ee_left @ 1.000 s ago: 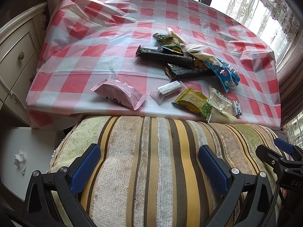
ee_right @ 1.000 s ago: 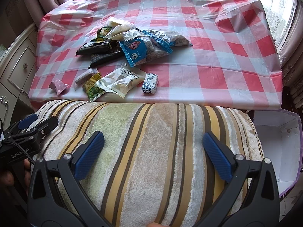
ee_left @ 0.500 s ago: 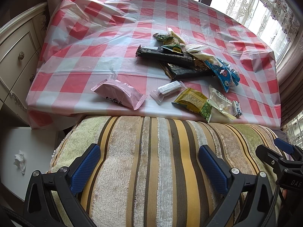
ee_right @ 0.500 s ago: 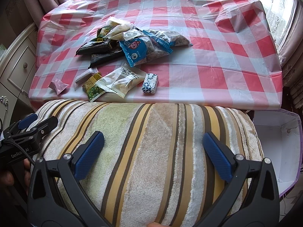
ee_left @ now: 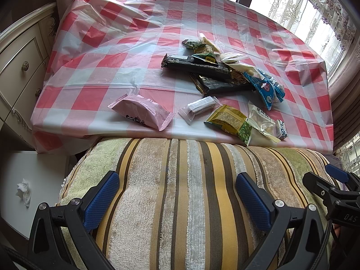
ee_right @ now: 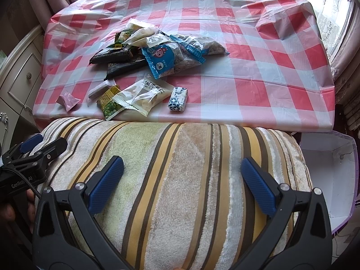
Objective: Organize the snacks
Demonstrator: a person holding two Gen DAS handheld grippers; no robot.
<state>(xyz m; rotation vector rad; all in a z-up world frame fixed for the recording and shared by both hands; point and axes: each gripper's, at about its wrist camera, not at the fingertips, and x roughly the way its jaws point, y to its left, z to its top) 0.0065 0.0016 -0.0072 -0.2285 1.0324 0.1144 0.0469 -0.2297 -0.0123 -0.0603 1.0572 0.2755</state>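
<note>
- Both claws hang over the striped cushion (ee_left: 180, 198), short of the table: the left gripper (ee_left: 177, 193) and the right gripper (ee_right: 182, 177) each stand spread wide with nothing between the blue pads.
- The snacks lie ahead of both claws on the checked tablecloth (ee_left: 94, 83), none picked up, so sorting looks not yet begun.
- Ahead and slightly left of the left claw sits the pink packet (ee_left: 141, 112), alone near the table edge; I'd judge it the easiest first grab, taken across its narrow width.
- Straight ahead of the left claw lies the small silver bar (ee_left: 200, 106), just beside the yellow-green packet (ee_left: 229, 121), which touches the clear-white packet (ee_right: 141, 96).
- Ahead of the right claw, the little blue-and-white sweet (ee_right: 178, 99) sits alone by the edge; a good solo pick for that side.
- Farther ahead is the heap: dark bars (ee_left: 198, 66) under the blue cartoon bags (ee_right: 160, 61). Best left until the loose ones are cleared, since pulling from below would likely scatter it.
- To the right of the right claw, below the table, an open white box (ee_right: 326, 168) may be the bin, though I cannot be sure.
</note>
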